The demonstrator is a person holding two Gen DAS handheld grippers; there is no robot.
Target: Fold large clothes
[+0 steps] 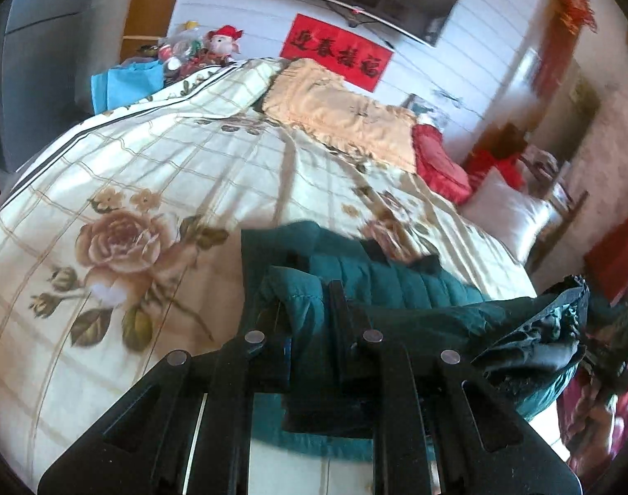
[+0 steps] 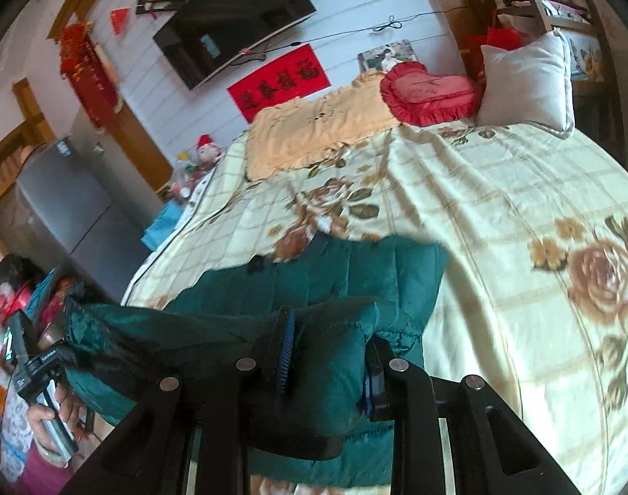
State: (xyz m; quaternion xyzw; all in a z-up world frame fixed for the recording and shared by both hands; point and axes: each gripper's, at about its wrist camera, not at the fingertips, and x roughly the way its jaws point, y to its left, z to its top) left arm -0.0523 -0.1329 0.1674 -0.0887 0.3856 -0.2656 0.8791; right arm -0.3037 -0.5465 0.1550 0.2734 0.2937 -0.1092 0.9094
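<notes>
gripping the soft, puffy green jacket (image 2: 314, 288) at 6 o'clock, left gripper (image 1: 309, 309) and right gripper (image 2: 330, 354) pinch its bulky edge, likely slippery.

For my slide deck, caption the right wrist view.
Right claw shut on green quilted jacket above floral bedspread.

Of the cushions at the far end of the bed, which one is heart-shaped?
The red ruffled cushion; the white pillow beside it is square, and the peach pillow is flat and rectangular.
</notes>
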